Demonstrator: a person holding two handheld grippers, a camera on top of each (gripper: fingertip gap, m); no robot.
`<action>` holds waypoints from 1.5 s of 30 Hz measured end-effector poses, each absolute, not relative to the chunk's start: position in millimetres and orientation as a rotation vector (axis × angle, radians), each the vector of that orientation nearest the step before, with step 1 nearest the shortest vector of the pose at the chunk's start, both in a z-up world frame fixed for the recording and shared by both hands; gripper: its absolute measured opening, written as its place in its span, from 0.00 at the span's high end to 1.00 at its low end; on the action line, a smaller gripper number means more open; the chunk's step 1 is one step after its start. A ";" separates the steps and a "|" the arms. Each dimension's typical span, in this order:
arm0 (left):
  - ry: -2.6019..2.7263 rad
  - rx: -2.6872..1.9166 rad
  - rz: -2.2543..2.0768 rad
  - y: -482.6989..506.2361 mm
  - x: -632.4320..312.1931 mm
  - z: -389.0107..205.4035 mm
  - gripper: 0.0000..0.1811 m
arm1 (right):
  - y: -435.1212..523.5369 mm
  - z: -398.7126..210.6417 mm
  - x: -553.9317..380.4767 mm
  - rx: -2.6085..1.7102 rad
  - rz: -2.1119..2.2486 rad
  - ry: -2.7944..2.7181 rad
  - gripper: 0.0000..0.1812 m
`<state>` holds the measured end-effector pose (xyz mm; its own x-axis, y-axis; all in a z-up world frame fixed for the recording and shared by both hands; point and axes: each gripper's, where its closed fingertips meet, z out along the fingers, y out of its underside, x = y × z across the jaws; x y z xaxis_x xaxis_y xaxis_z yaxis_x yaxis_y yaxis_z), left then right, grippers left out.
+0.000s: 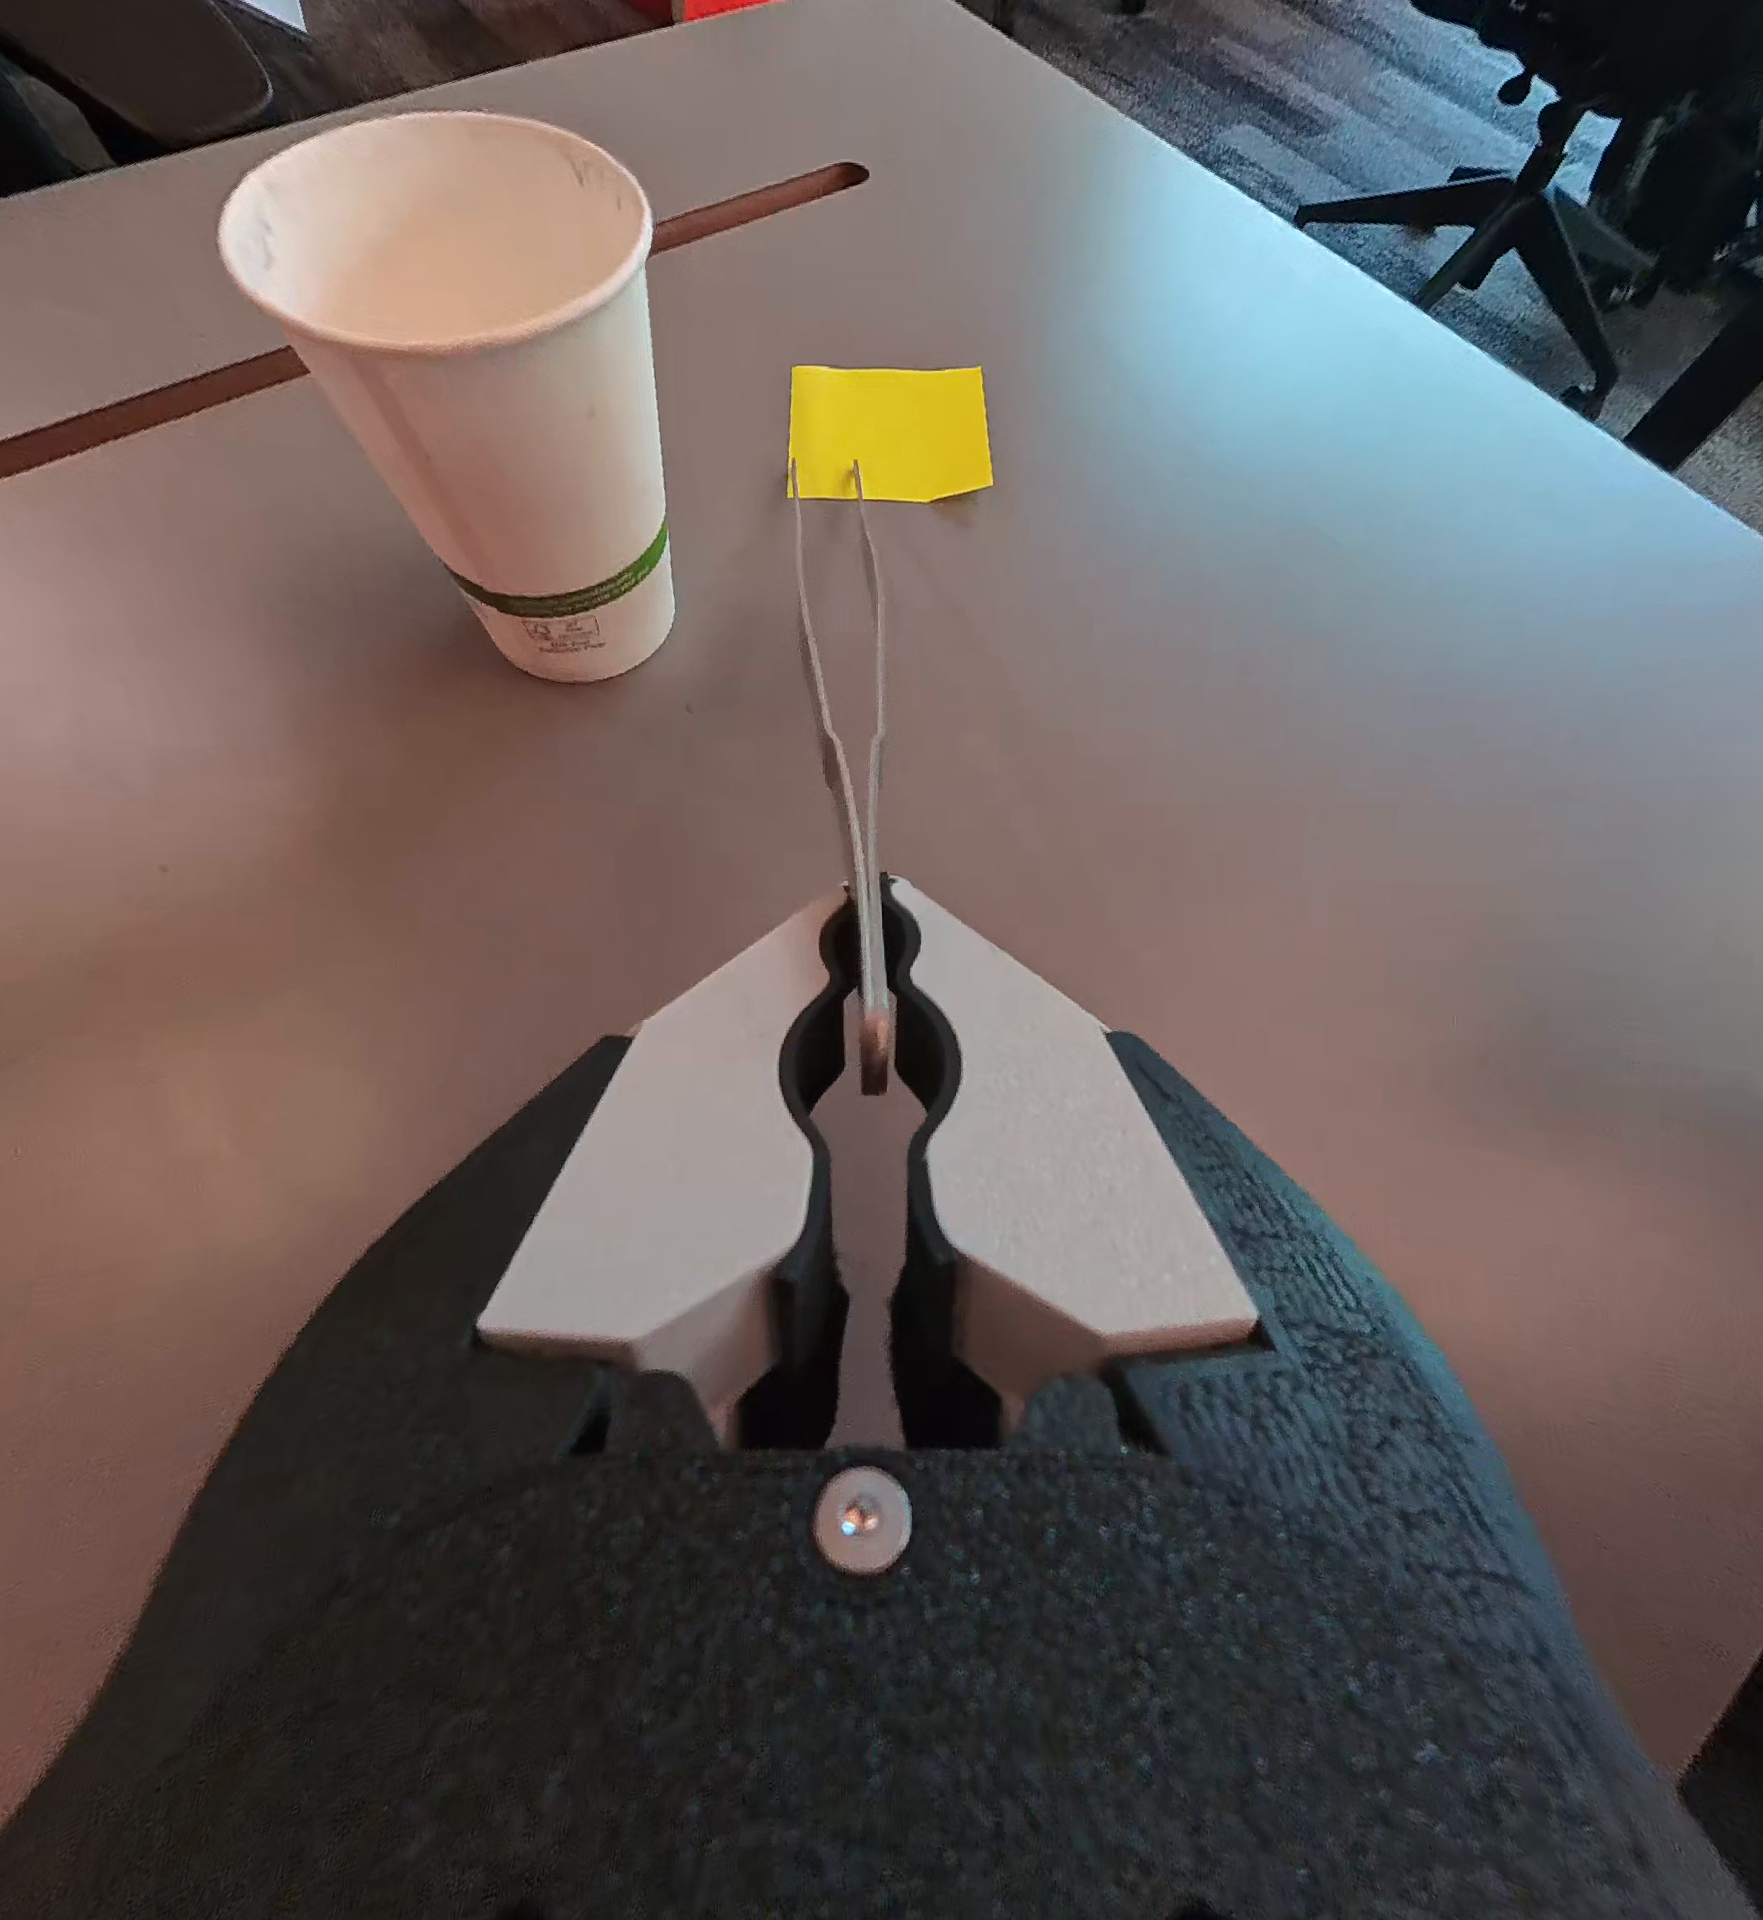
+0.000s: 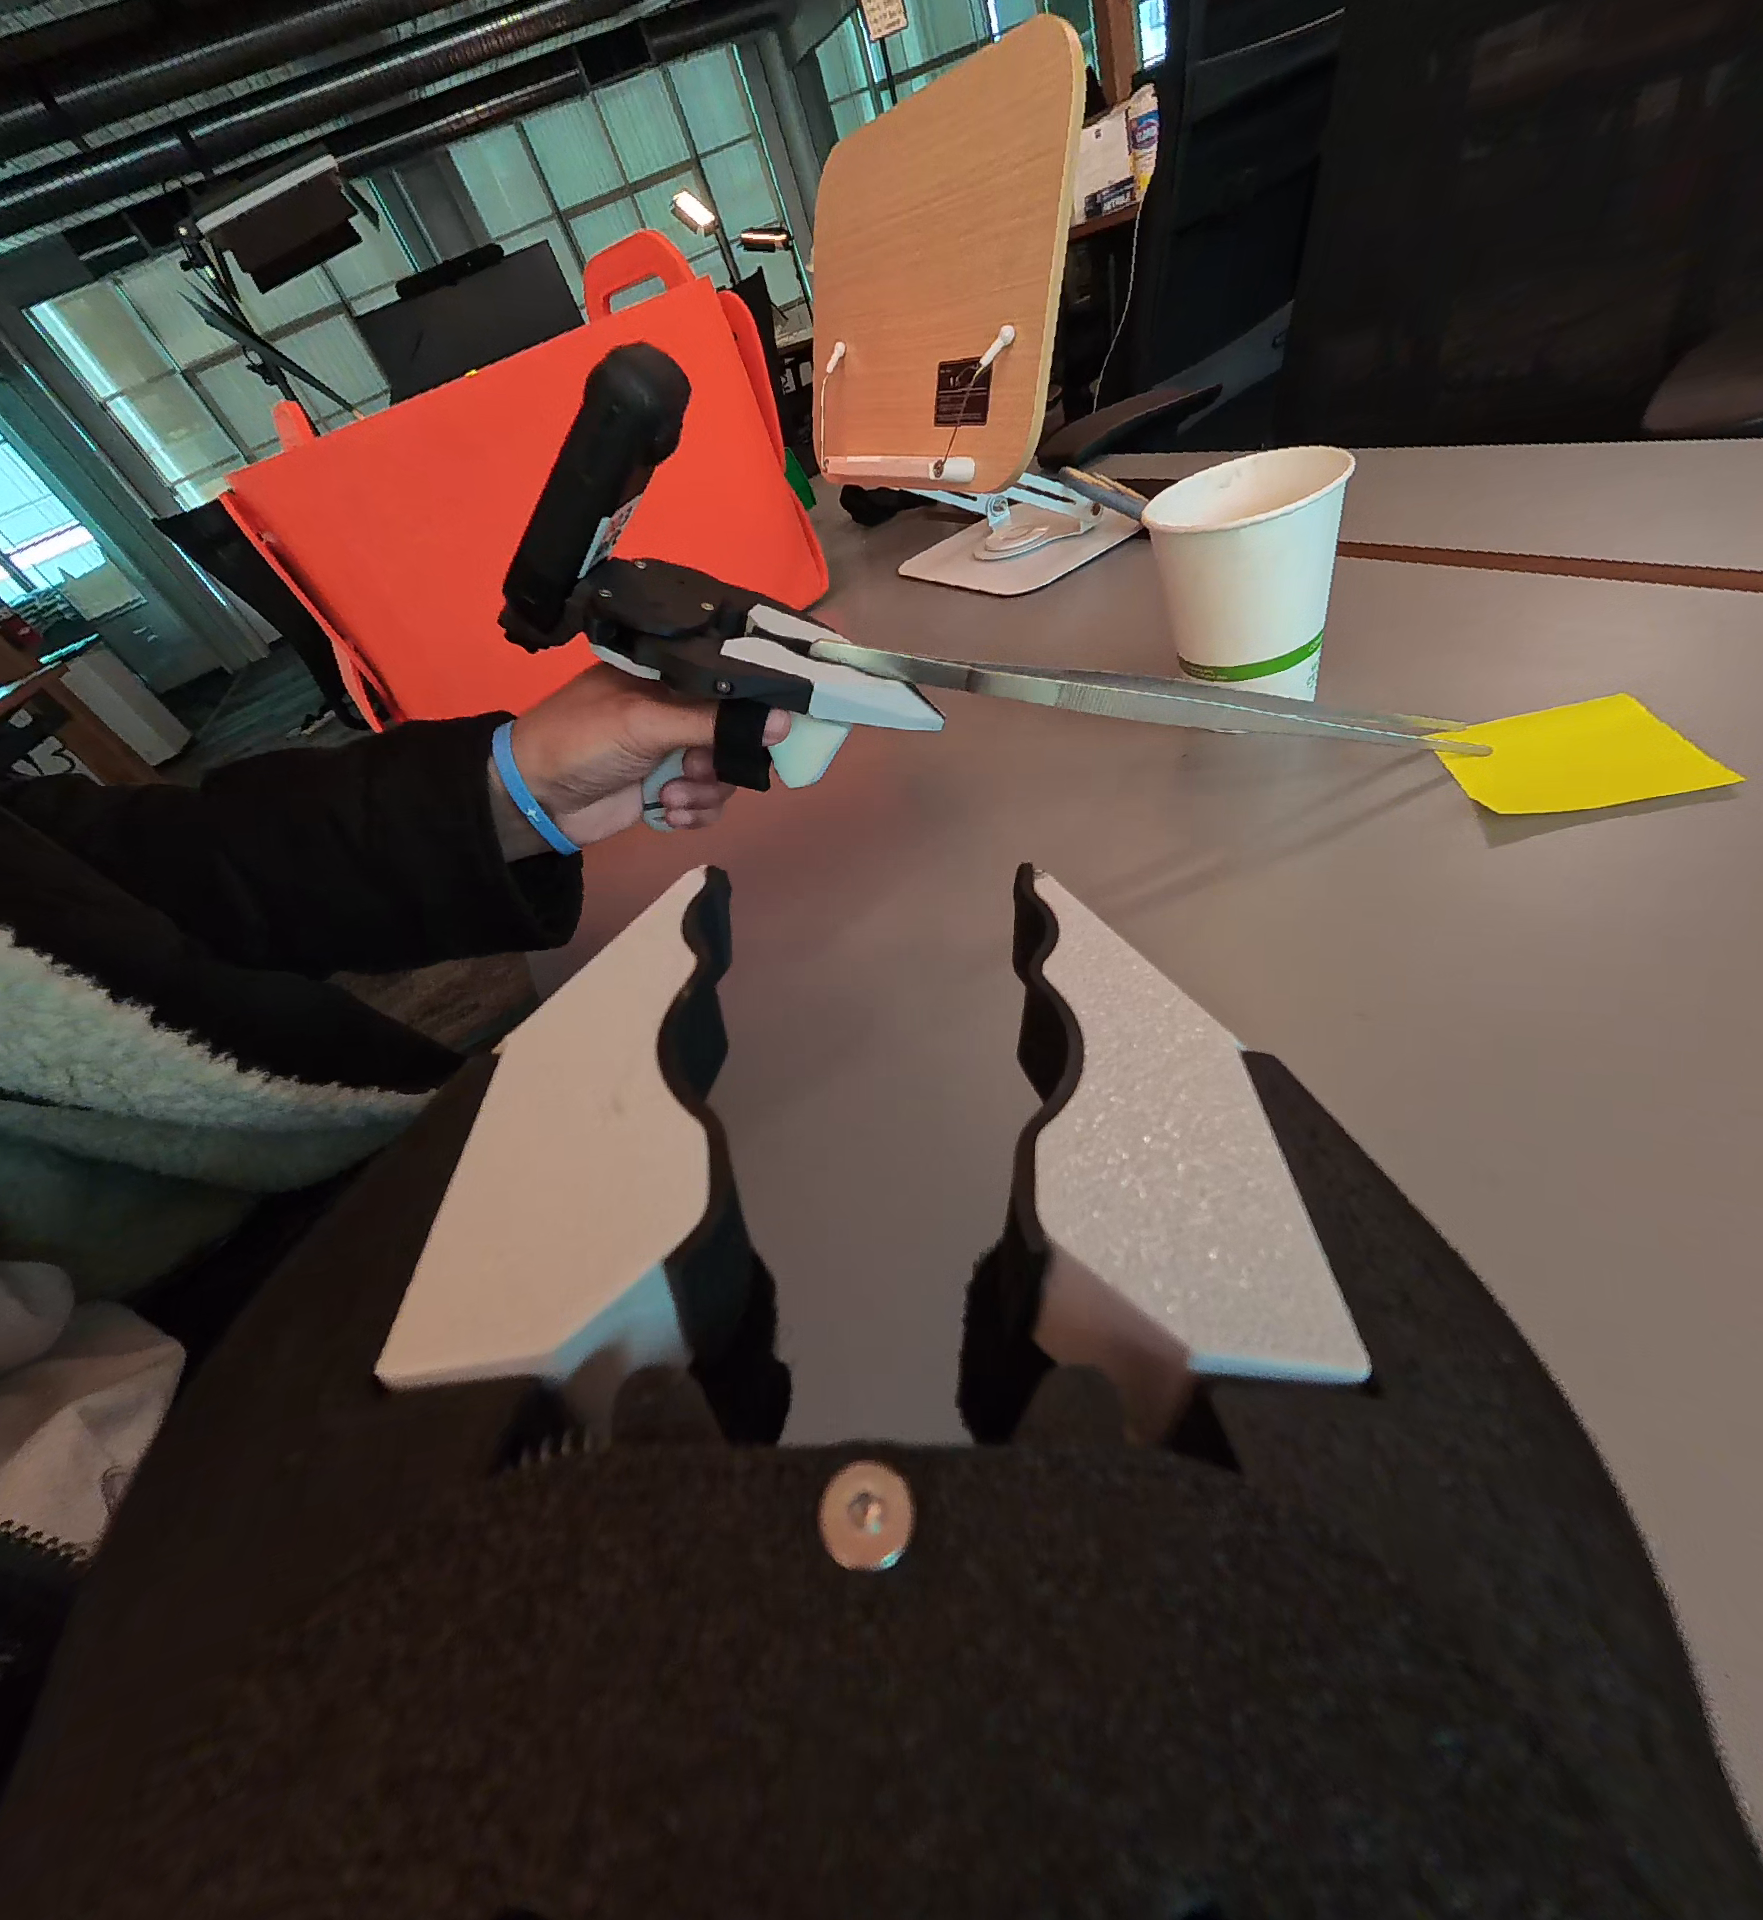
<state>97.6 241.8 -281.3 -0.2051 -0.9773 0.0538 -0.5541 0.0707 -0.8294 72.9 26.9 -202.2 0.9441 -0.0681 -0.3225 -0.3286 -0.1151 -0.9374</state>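
Tongs on my left [image 1: 869, 894] are clamping long metal tweezers [image 1: 846, 665], whose tips are touching the yellow paper's [image 1: 892, 431] near edge, beside the cup [image 1: 472, 395]; my right tongs [image 2: 872, 883] are hanging open, empty, well back over the surface [image 1: 1272, 779].

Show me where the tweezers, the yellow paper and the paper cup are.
tweezers [image 1: 844, 665]: left wrist view, on the metal arms, midway along.
yellow paper [image 1: 903, 426]: left wrist view, middle of the sheet.
paper cup [image 2: 1246, 577]: right wrist view, white side wall.
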 end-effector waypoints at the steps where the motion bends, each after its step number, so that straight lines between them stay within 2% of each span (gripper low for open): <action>1: 1.814 -1.513 -1.023 241.0 98.1 -280.2 0.99 | 26.9 -202.3 73.0 -1.681 0.226 0.304 0.70; 6: 1.804 -1.509 -1.039 239.1 98.6 -277.1 0.99 | 33.6 -207.2 75.8 -1.705 0.194 0.287 0.70; 9: 1.802 -1.508 -1.045 238.6 98.8 -276.1 0.99 | 56.2 -216.2 81.8 -1.807 0.087 0.093 0.67; 12: 1.808 -1.504 -1.032 238.6 98.5 -277.9 0.99 | 92.2 -227.0 106.7 -1.858 -0.089 -0.214 0.70; 15: 1.802 -1.496 -1.034 238.3 100.0 -273.8 0.99 | 141.1 -252.8 131.4 -1.954 -0.036 -0.397 0.70; 20: 1.790 -1.488 -1.042 238.9 101.2 -266.8 0.99 | 214.8 -266.7 165.6 -1.954 -0.248 -0.517 0.73; 24: 1.787 -1.474 -1.064 236.7 103.5 -258.8 0.99 | 236.4 -274.1 162.8 -1.866 -0.411 -0.542 0.74; 25: 1.786 -1.466 -1.066 236.1 103.4 -257.3 0.99 | 239.3 -272.9 164.1 -1.832 -0.482 -0.543 0.77; 27: 1.778 -1.458 -1.064 236.2 103.2 -254.2 0.98 | 242.0 -273.4 163.4 -1.800 -0.581 -0.582 0.92; 29: 1.770 -1.454 -1.080 235.3 103.4 -251.2 0.92 | 243.8 -271.3 164.4 -1.772 -0.655 -0.591 0.93; 31: 1.763 -1.470 -1.110 233.6 103.8 -250.5 0.83 | 244.6 -270.3 163.3 -1.782 -0.654 -0.559 0.93; 32: 1.738 -1.477 -1.118 236.2 104.7 -248.1 0.82 | 245.1 -268.6 158.9 -1.775 -0.631 -0.549 0.93; 45: 1.718 -1.449 -1.155 245.6 99.0 -240.1 0.82 | 246.0 -255.0 102.1 -1.704 -0.328 -0.530 0.92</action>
<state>99.0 245.6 -240.1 -0.2194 -0.9720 0.0841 -0.4446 0.0229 -0.8954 102.1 246.0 -255.0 0.8535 0.1653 0.4942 0.5160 -0.1355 -0.8458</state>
